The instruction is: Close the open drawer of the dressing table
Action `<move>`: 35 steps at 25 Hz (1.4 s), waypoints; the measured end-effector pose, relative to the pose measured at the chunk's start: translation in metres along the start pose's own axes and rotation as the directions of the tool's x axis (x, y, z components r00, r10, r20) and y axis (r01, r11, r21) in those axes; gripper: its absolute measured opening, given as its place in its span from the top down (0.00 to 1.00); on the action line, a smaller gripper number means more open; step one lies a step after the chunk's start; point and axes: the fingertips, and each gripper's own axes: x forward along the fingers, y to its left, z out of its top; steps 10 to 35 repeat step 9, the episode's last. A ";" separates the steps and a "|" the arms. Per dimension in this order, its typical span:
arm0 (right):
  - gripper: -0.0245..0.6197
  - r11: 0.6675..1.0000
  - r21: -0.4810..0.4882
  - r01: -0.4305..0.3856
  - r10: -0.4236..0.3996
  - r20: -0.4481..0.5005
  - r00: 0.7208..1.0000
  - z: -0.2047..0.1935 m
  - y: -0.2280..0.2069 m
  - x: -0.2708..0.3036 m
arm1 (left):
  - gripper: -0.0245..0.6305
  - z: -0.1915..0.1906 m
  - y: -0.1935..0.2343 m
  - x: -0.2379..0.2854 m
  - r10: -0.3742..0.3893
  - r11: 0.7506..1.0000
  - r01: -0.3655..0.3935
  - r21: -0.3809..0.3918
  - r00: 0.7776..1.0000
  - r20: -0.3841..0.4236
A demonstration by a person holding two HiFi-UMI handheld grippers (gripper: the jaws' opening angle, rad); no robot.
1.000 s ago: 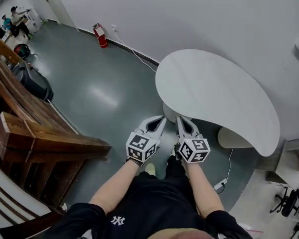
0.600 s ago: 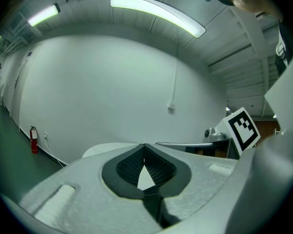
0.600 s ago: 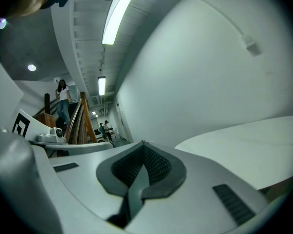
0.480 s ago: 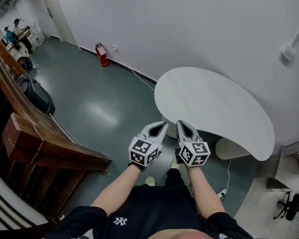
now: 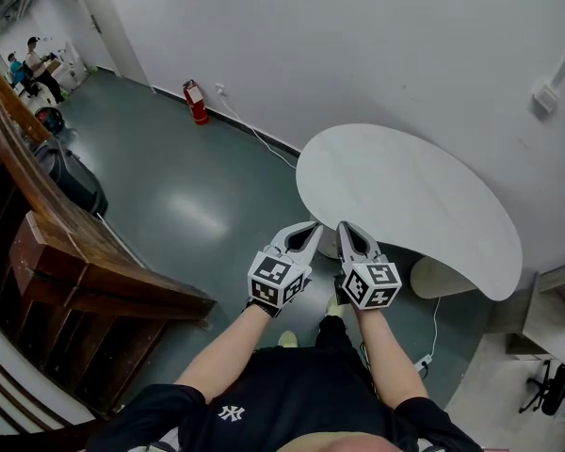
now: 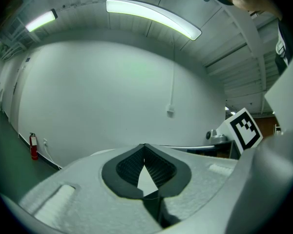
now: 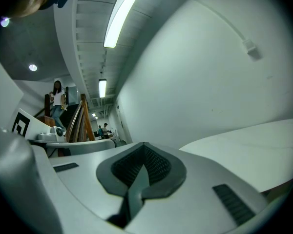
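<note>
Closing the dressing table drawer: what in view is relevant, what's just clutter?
Job:
- table
- left gripper, shut, empty
- right gripper, shut, empty
- the drawer isn't clearly visible from here

Clutter:
- fire extinguisher by the wall
- black bag
- wooden railing
- power strip on the floor

The left claw (image 5: 311,228) and right claw (image 5: 343,227) sit side by side, tips at the near edge of the worktop (image 5: 410,196). The worktop spreads ahead and to the right of both, backing onto the wall (image 5: 358,45). Far ahead and left of the left claw, a fire extinguisher (image 5: 197,102) stands on the floor (image 5: 188,186) against that wall. A railing (image 5: 71,243) runs well to its left. A power strip (image 5: 422,363) lies on the floor behind and right of the right claw.
</note>
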 end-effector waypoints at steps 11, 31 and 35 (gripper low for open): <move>0.94 1.000 0.009 -0.006 0.006 0.002 1.000 0.001 -0.001 0.017 | 0.95 0.004 0.015 0.006 0.006 1.000 -0.006 0.013 1.000 0.000; 0.94 1.000 0.009 -0.006 0.006 0.002 1.000 0.001 -0.001 0.017 | 0.95 0.004 0.015 0.006 0.006 1.000 -0.006 0.013 1.000 0.000; 0.94 1.000 0.009 -0.006 0.006 0.002 1.000 0.001 -0.001 0.017 | 0.95 0.004 0.015 0.006 0.006 1.000 -0.006 0.013 1.000 0.000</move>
